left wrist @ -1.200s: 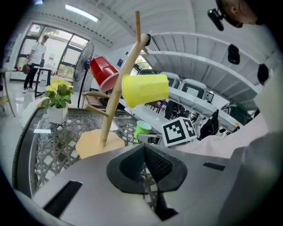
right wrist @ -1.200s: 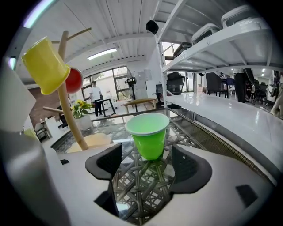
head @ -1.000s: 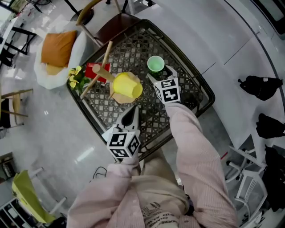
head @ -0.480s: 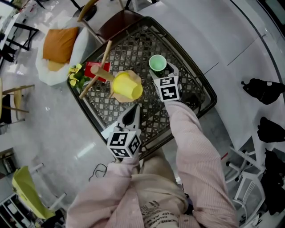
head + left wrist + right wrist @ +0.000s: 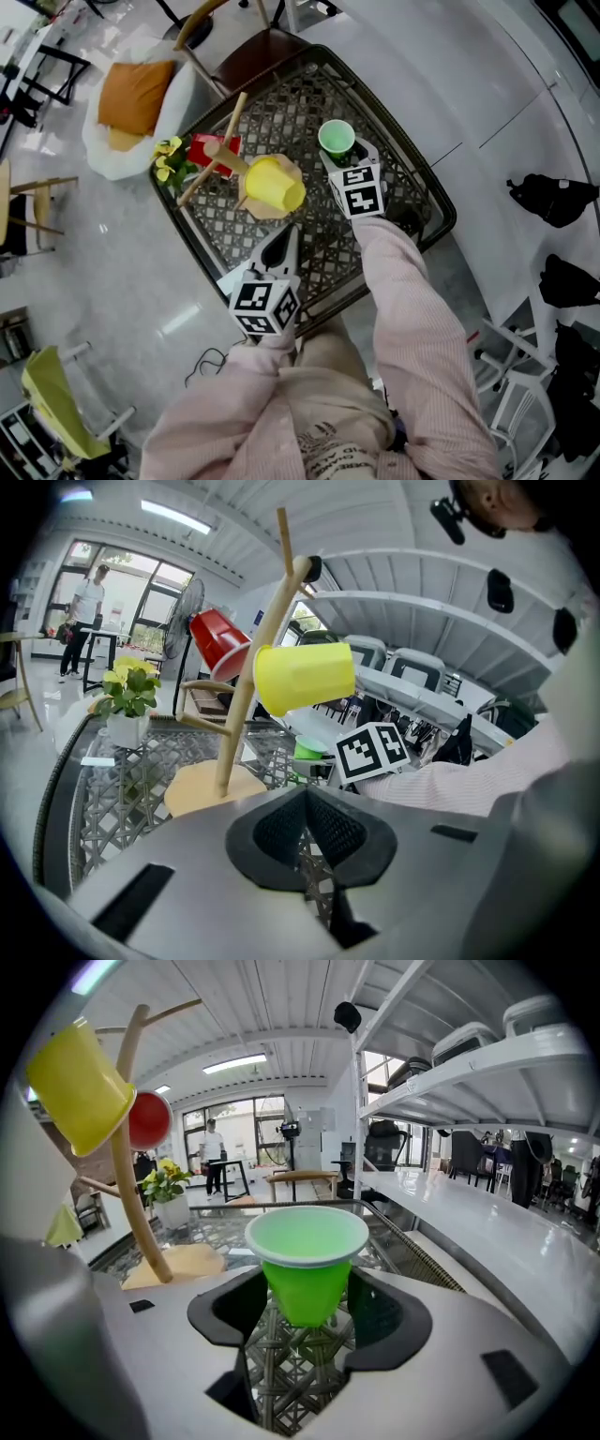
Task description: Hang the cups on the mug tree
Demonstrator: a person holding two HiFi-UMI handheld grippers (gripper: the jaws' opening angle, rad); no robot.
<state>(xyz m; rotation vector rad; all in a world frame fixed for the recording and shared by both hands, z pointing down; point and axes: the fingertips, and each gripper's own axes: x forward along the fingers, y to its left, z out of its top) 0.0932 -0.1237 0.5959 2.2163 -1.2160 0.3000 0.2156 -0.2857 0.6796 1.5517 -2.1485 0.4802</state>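
Note:
A green cup (image 5: 336,138) (image 5: 306,1260) stands upright on the black mesh table (image 5: 427,192). My right gripper (image 5: 339,156) (image 5: 307,1288) is around it. Its jaws have just been closing and the pads lie against the cup's sides. The wooden mug tree (image 5: 214,156) (image 5: 246,682) leans left of it, with a yellow cup (image 5: 275,183) (image 5: 305,675) and a red cup (image 5: 206,148) (image 5: 217,639) hanging on its branches. At the table's near edge, my left gripper (image 5: 284,234) (image 5: 307,799) is shut and holds nothing, pointing at the tree's base (image 5: 208,787).
A small potted plant with yellow flowers (image 5: 169,159) (image 5: 127,700) stands at the table's left side. Beyond the table are a chair with an orange cushion (image 5: 131,92) and a brown chair (image 5: 253,52). Black bags (image 5: 553,197) lie on the floor at the right.
The head view has shifted a little. Both grippers and all three cups keep their places.

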